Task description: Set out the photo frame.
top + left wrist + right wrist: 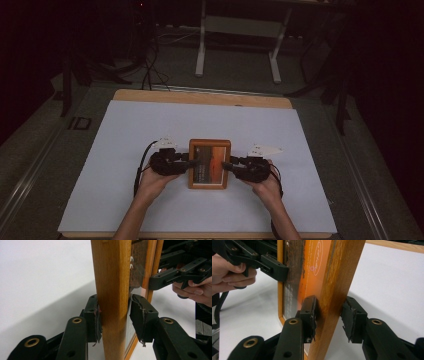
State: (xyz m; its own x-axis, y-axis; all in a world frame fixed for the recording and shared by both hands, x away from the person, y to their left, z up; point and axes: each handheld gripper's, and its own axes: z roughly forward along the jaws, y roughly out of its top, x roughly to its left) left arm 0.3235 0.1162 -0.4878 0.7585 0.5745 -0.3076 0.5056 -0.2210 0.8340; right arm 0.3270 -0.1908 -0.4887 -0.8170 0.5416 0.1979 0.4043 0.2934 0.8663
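Up close, the left hand-held gripper (pixel 113 320) clamps the picture frame's (pixel 112 277) wooden edge; the right hand-held gripper's (pixel 328 320) outer pad stands just clear, a gap unseen from above.

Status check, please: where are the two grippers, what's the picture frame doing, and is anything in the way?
Left gripper clamped on the picture frame left rail. Right gripper straddles the right rail, one pad touching, other apart. White table cover bare around it.

From my station the high view was dim, with dark corners around the pale surface (pixel 125 150). Both tool cameras were brighter and sharp close up; soft shadows lay beside the frame (pixel 112 290).
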